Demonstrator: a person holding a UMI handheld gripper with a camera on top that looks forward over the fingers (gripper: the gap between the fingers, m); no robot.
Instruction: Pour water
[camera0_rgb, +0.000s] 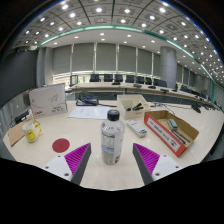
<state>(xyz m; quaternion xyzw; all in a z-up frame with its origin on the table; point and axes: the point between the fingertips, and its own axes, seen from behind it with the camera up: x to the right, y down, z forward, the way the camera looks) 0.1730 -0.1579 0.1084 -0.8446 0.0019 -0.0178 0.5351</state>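
Gripper view: water bottle (112, 138) upright between the open jaws

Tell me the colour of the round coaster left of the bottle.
Dark red; the coaster shows in the gripper view, left of the bottle standing between the open fingers.

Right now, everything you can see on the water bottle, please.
The water bottle is clear plastic with a white cap on and a pale label band around its middle. It stands upright on the light table, between the two fingers of the gripper, with a gap showing at each side, so the fingers are open and nothing presses on it. It looks sealed. The water level is hard to read. A red coaster lies nearby, apart from it.
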